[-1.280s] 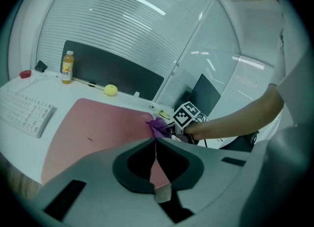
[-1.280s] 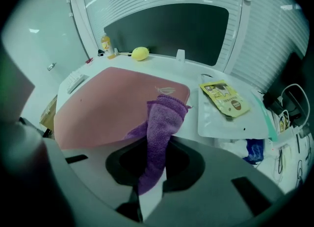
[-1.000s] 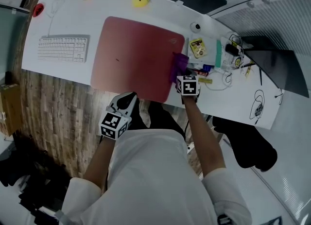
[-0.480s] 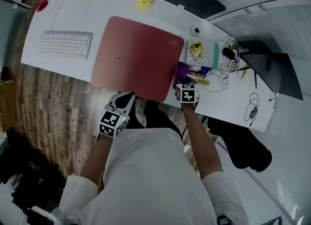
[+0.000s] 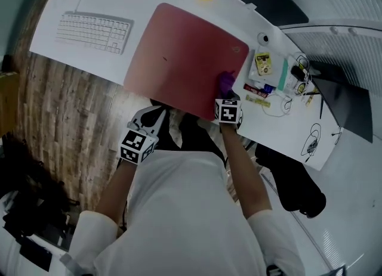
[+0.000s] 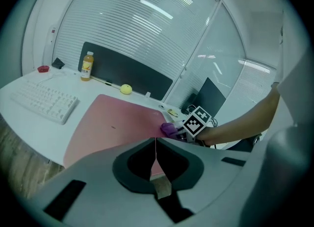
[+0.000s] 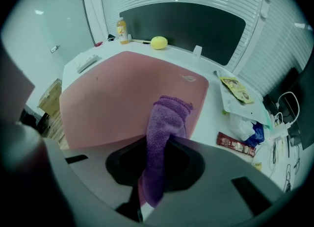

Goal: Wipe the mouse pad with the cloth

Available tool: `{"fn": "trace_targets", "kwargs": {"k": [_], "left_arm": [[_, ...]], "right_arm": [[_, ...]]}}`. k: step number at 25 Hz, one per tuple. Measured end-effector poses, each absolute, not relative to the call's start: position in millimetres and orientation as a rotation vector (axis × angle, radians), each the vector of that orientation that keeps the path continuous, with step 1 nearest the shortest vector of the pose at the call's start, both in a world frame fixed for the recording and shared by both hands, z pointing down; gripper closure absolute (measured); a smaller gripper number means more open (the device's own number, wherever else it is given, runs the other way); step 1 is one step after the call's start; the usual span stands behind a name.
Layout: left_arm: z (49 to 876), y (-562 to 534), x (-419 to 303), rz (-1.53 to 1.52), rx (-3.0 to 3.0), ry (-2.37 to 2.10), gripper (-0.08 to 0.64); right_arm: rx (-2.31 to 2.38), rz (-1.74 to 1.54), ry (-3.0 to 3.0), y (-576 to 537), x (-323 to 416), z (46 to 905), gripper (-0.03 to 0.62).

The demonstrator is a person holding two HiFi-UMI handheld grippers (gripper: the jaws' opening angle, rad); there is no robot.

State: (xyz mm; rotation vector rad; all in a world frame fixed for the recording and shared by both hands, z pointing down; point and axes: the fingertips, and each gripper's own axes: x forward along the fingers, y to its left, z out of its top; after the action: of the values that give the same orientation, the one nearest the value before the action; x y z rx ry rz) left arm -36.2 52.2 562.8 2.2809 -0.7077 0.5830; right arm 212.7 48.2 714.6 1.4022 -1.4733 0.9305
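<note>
The right gripper [image 7: 156,148] pinches the one purple cloth [image 7: 166,119] on the single red pad [image 5: 179,54], while the left gripper [image 6: 155,147] hangs pressed together, empty.

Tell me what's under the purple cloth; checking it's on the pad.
The red mouse pad, near its right edge. The patch directly beneath the cloth is covered.

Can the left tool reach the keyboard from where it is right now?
Probably yes. The left tool is shut and empty, off the near edge of the desk, and nothing stands between it and the keyboard on its side.
</note>
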Motion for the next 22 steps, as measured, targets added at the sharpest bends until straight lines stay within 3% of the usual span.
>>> {"fn": "trace_targets", "kwargs": {"k": [22], "left_arm": [[571.3,4.3,-109.9,0.519,2.186,-0.863,0.540]], "right_arm": [[1.237,0.918,-1.635,-31.9,53.3,716.6,0.517]]}}
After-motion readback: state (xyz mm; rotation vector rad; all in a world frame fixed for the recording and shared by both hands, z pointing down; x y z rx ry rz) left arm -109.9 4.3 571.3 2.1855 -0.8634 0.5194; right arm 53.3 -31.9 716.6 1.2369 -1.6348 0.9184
